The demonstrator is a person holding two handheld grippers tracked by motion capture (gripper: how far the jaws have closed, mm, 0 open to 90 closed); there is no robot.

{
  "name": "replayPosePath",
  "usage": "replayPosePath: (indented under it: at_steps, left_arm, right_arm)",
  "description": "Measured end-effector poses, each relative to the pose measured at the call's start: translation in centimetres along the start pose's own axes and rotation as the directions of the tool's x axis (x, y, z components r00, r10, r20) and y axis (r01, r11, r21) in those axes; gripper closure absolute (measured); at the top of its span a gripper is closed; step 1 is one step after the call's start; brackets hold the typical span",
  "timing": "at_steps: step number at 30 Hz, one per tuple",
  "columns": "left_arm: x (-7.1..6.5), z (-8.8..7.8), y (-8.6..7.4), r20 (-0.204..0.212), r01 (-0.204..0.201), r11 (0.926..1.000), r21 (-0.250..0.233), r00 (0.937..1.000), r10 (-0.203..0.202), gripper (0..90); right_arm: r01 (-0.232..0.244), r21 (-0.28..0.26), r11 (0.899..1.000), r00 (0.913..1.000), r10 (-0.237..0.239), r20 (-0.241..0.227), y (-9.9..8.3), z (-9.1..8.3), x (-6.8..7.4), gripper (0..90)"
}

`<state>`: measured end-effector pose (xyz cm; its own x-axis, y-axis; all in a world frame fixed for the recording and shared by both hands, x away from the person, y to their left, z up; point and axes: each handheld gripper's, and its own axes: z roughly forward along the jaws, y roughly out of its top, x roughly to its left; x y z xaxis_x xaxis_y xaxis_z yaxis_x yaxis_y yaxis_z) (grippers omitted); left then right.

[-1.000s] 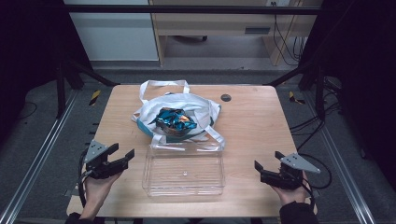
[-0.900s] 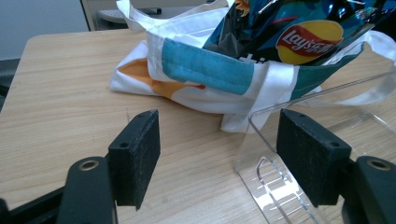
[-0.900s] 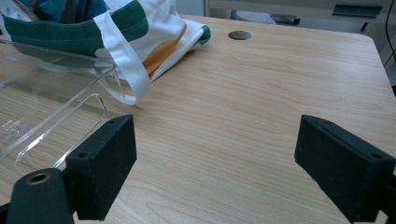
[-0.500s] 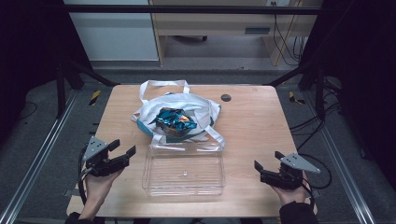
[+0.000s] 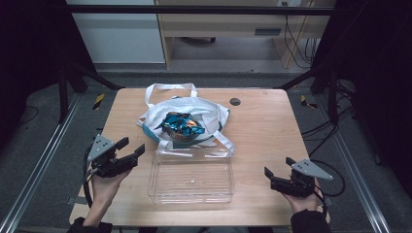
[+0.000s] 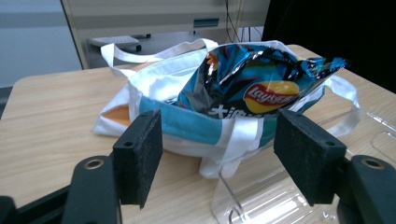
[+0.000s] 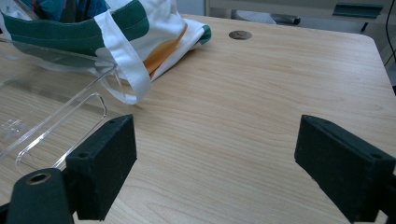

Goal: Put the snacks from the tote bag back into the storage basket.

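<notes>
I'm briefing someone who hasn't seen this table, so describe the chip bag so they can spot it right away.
Start at the wooden table; toward its far middle lies a white tote bag with long white straps. Poking out of its open mouth is the chip bag. It is crinkled, shiny blue foil with a red and yellow logo, unlike the clear, empty plastic tray just in front.

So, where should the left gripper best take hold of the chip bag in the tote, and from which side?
Probably the chip bag's flat crimped end, which sticks up out of the tote bag on the side toward the clear tray. The left gripper, its jaws open, could come from the near left over the tote's rim, since that thin seam fits between the jaws and the puffy body may slip.
</notes>
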<state>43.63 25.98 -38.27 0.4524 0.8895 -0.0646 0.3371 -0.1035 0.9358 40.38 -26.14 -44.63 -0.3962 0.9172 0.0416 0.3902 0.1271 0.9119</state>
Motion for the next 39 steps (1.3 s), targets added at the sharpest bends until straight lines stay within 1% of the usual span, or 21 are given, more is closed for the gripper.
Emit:
replayPosePath:
  at_steps: [2, 6, 8, 9, 11, 15, 19, 23, 31, 34, 36, 39]
  left_arm:
    - [0.0, 0.2, 0.3, 0.002, -0.002, 1.0, -0.003, 1.0, 0.002, 33.6]
    - [-0.1, 0.5, 1.0, -0.001, 0.008, 0.9999, -0.014, 1.0, -0.008, 34.0]
    - [-0.1, 0.7, 1.3, -0.01, 0.005, 0.9998, -0.02, 0.9999, -0.005, 34.0]
    - [-0.1, 0.8, 1.5, -0.005, 0.007, 0.9997, -0.022, 1.0, -0.007, 34.1]
    - [-0.2, 0.9, 1.8, -0.004, 0.006, 0.9995, -0.031, 1.0, -0.006, 34.2]
    - [-0.3, 1.1, 2.4, 0.015, 0.01, 0.9991, -0.04, 0.9998, -0.01, 34.6]
    - [-0.3, 1.3, 3.0, 0.022, 0.017, 0.9987, -0.048, 0.9996, -0.016, 34.5]
    - [-0.5, 1.5, 3.5, 0.02, 0.004, 0.9984, -0.056, 0.9998, -0.003, 34.7]
    - [-0.3, 2.2, 4.4, 0.026, 0.008, 0.9975, -0.07, 0.9996, -0.006, 35.7]
    - [-0.3, 2.6, 4.7, 0.021, -0.003, 0.9978, -0.066, 0.9998, 0.005, 35.9]
    - [-0.2, 3.0, 4.7, 0.021, -0.003, 0.998, -0.064, 0.9998, 0.005, 35.9]
    - [-0.1, 3.5, 4.7, 0.016, -0.01, 0.9982, -0.059, 0.9998, 0.011, 35.9]
  right_arm:
    - [-0.003, 0.002, 1.0, 1.0, 0.003, 0.0, 0.0, 0.0, 0.0, 13.0]
    - [-0.005, -0.001, 1.0, 1.0, 0.005, 0.0, 0.0, 0.0, 0.0, 13.0]
    - [-0.006, -0.001, 1.0, 1.0, 0.006, 0.0, 0.0, 0.0, 0.0, 13.0]
    - [0.0, -0.003, 1.0, 1.0, 0.0, 0.002, 0.0, 0.0, 0.0, 12.9]
    - [-0.003, -0.003, 1.0, 1.0, 0.003, 0.002, 0.0, -0.1, 0.0, 12.9]
    - [-0.003, -0.003, 1.0, 1.0, 0.003, 0.001, 0.1, -0.1, 0.0, 12.9]
    - [-0.001, -0.002, 1.0, 1.0, 0.001, 0.0, 0.1, 0.0, 0.1, 12.9]
    - [-0.002, -0.002, 1.0, 1.0, 0.002, 0.002, 0.1, 0.0, 0.0, 12.9]
    - [-0.001, -0.001, 1.0, 1.0, 0.001, 0.003, 0.1, 0.0, 0.0, 12.9]
    - [-0.006, 0.002, 1.0, 1.0, 0.006, 0.001, 0.1, 0.0, 0.0, 12.9]
    - [-0.006, 0.0, 1.0, 1.0, 0.006, 0.0, 0.1, -0.1, 0.0, 12.9]
    - [0.0, -0.001, 1.0, 1.0, 0.0, 0.002, 0.1, 0.0, -0.1, 12.9]
